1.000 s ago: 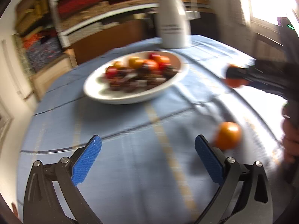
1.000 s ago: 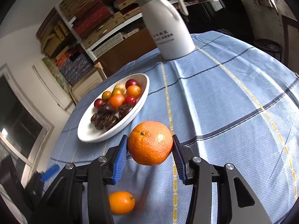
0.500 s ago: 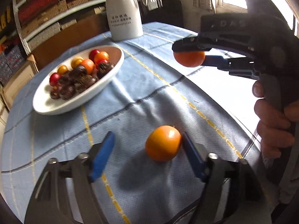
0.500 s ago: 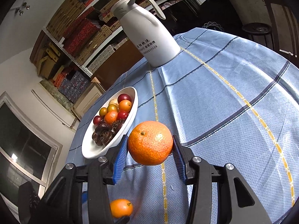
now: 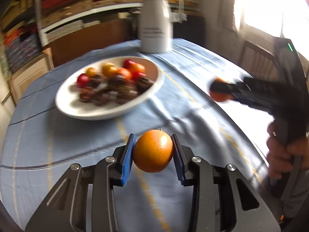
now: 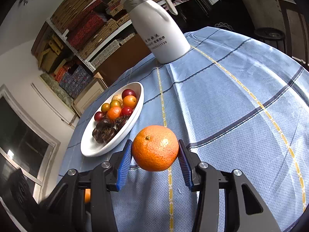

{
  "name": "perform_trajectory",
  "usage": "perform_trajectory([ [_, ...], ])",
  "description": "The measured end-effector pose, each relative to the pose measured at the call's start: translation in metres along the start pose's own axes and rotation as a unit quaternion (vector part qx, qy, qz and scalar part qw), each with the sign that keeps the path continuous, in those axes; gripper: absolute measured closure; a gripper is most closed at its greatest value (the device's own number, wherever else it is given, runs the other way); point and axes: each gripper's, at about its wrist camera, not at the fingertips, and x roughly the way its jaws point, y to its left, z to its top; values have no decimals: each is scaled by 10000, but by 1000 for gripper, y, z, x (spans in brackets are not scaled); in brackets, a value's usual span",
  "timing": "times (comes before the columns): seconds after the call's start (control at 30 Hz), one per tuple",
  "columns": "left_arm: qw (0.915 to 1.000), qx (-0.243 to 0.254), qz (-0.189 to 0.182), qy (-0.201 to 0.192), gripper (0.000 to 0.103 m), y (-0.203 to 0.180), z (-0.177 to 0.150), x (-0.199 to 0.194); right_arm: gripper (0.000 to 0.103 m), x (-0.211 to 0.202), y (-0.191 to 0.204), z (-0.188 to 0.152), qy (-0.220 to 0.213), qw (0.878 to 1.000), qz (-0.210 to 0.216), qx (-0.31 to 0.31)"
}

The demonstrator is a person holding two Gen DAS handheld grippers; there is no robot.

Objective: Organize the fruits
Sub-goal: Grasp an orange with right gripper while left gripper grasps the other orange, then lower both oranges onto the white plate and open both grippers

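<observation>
Two oranges are held at once, one in each hand-held gripper, above a round tabletop (image 6: 241, 100) covered in blue checked cloth. On the left side of the tabletop sits a white oval bowl (image 6: 90, 148) already holding small red, yellow and orange fruits at its far end and dark brown ones at its near end; it looks like the place where loose fruit is being gathered. The left hand-held gripper (image 5: 153, 161) has its blue pads pressed against both sides of a smooth orange (image 5: 153, 150), lifted clear of the cloth and pointed toward the bowl. Half a second earlier this orange lay on the cloth between wide-open pads, so it has just been clamped and raised. To the right, the right hand-held gripper (image 6: 154, 159) grips a dimpled mandarin (image 6: 155, 147) the same way, in the air just near of the bowl's near end. Its hold is unchanged from the earlier frames, though the bowl now appears closer. At the far edge stands a white thermos jug (image 6: 160, 31), well apart from the fruit.
</observation>
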Motion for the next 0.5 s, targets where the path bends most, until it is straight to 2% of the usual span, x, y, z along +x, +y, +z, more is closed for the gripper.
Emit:
perform_trajectory([
  [0.03, 9995, -228, 213, -94, 67, 20, 6, -4, 56, 0, 4, -2, -13, 9999, -35, -93],
  [0.13, 9949, -837, 496, -274, 67, 67, 23, -11, 56, 0, 19, -5, -70, 9991, -41, -408],
  [0.23, 9867, -1317, 818, -495, 67, 106, 46, -11, 56, 4, 42, -1, -41, 9974, -14, -719],
  [0.33, 9823, -1542, 900, -572, 67, 121, 66, 1, 56, 14, 70, 16, 29, 9957, 121, -921],
  [0.5, 9826, -1419, 1071, -535, 67, 114, 82, 37, 56, 48, 114, 45, -113, 9909, 105, -1337],
])
